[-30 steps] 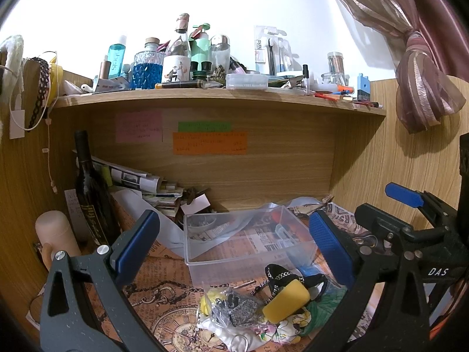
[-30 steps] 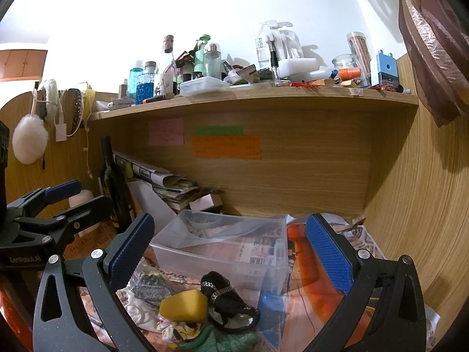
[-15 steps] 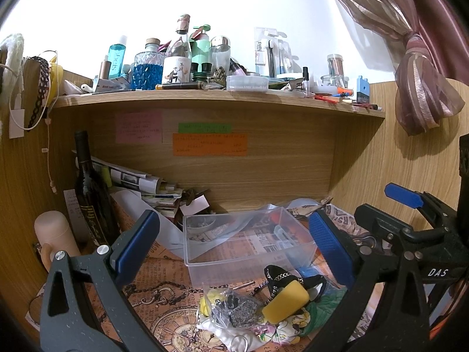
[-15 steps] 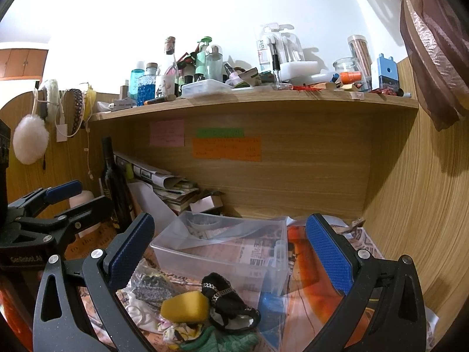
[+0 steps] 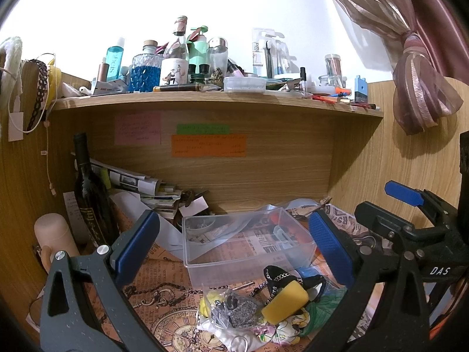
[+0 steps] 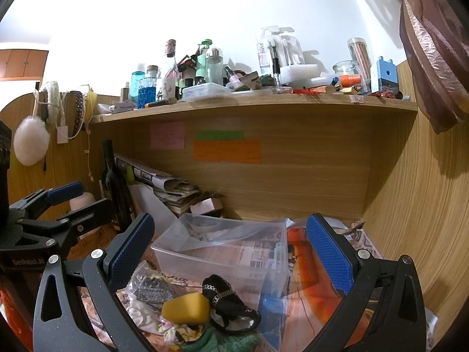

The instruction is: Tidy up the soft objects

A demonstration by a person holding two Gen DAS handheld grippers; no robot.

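Both grippers hang wide apart and hold nothing: the left gripper point(image 5: 234, 243) and the right gripper point(image 6: 231, 243) each frame the clear plastic bin point(image 6: 222, 249) on the counter point(image 5: 152, 299). Just in front of that bin sits the soft pile, with the yellow sponge point(image 6: 185, 308) touching a black beaded pouch point(image 6: 225, 300).

The handwriting on the pink, green and orange paper notes point(image 5: 208, 145) was too small to read. The green knitted cloth point(image 6: 231, 342) ran off the bottom edge. The yellow foam sponge point(image 5: 285, 302) covered part of the floral fabric point(image 5: 283, 329).
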